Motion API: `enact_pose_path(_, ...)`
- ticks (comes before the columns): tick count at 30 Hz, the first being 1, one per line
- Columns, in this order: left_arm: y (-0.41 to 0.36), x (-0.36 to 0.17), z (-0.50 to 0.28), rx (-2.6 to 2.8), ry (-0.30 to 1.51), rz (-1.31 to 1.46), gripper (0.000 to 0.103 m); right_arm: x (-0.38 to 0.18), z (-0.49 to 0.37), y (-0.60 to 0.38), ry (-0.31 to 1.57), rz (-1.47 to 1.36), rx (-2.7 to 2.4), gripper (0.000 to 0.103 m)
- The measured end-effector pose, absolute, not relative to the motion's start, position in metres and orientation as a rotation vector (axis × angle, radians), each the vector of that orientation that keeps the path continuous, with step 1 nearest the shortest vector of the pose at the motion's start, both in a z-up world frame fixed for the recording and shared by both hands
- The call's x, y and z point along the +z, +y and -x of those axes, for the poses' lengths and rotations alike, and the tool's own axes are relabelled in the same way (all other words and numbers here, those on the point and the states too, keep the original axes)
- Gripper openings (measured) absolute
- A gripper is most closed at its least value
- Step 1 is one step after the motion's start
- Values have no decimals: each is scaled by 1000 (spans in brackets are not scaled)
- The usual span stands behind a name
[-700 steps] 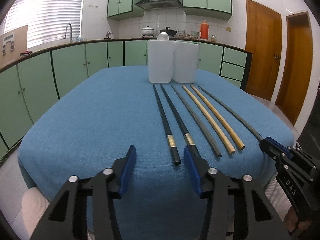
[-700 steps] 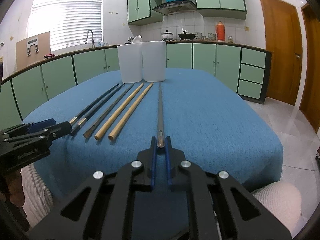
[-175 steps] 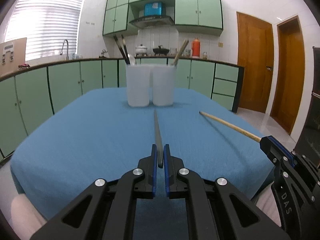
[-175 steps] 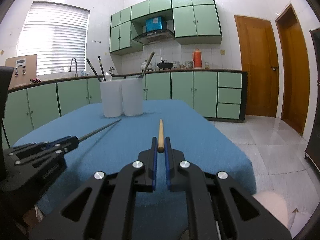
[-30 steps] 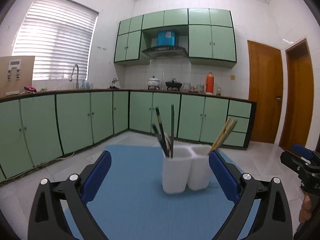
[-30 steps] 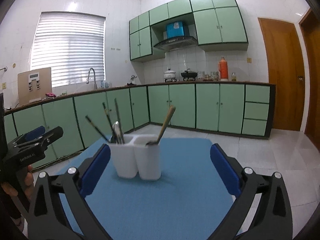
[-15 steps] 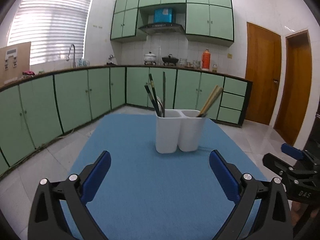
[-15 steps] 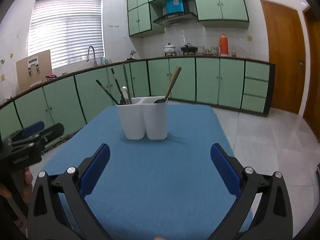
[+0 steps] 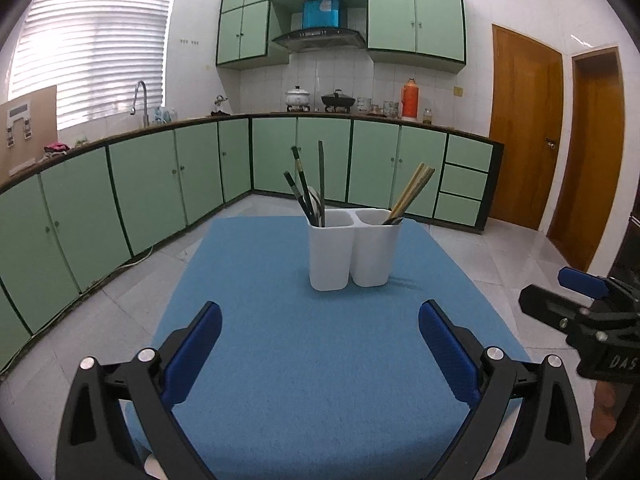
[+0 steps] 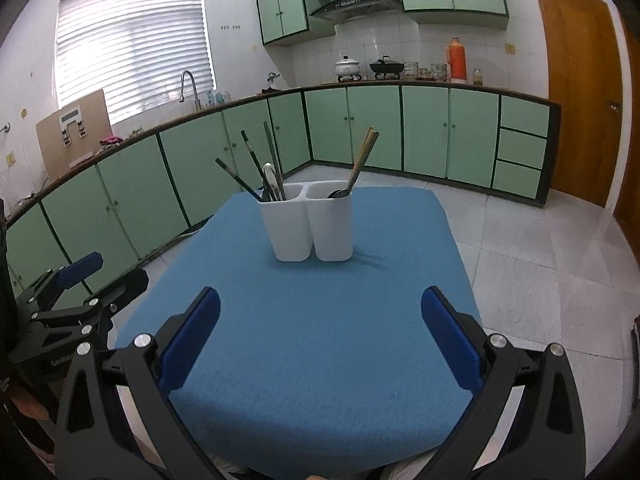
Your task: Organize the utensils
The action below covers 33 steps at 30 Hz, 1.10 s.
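Note:
A white two-compartment utensil holder (image 9: 352, 249) stands at the far middle of the blue table (image 9: 320, 380). Its left compartment holds dark chopsticks (image 9: 304, 188) and a metal spoon; its right compartment holds two bamboo chopsticks (image 9: 412, 192). The holder (image 10: 308, 224) shows the same in the right wrist view. My left gripper (image 9: 320, 348) is wide open and empty, above the table's near part. My right gripper (image 10: 320, 332) is wide open and empty too, and shows at the right edge of the left wrist view (image 9: 584, 312).
Green kitchen cabinets (image 9: 160, 184) run along the far and left walls, with a sink tap (image 9: 138, 100) and pots on the counter. Wooden doors (image 9: 524, 132) stand at the right. White tiled floor surrounds the table.
Both grippers have drawn back and tilted down over the last second, so the holder looks lower and more of the table shows. Both stay open and empty.

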<state>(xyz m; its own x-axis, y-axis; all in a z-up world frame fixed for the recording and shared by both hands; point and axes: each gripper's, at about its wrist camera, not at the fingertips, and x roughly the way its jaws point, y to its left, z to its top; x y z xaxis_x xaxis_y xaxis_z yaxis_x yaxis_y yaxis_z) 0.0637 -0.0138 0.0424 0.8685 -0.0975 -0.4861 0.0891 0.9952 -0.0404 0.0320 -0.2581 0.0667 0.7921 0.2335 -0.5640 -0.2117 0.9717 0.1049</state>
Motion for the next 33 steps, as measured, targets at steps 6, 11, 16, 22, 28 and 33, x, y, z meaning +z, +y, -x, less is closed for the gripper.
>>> enact_pose_path(6,-16,44,-67,-103,511,14,97,65,-40,-257,625,-36,248,98)
enact_pose_path(11,-17,45,-69,-106,512,16,97,65,-44,-256,629,-30,247,98)
enact_pose_path(16,-18,46,-69,-101,510,18,97,66,-45,-257,625,-27,250,98)
enact_pose_path(22,-18,47,-68,-101,507,16,97,67,-44,-260,620,-24,250,98)
enact_pose_path(28,-18,48,-67,-99,505,17,97,67,-44,-262,619,-23,250,98)
enact_pose_path(33,-16,49,-66,-98,505,19,97,68,-44,-262,619,-22,253,98)
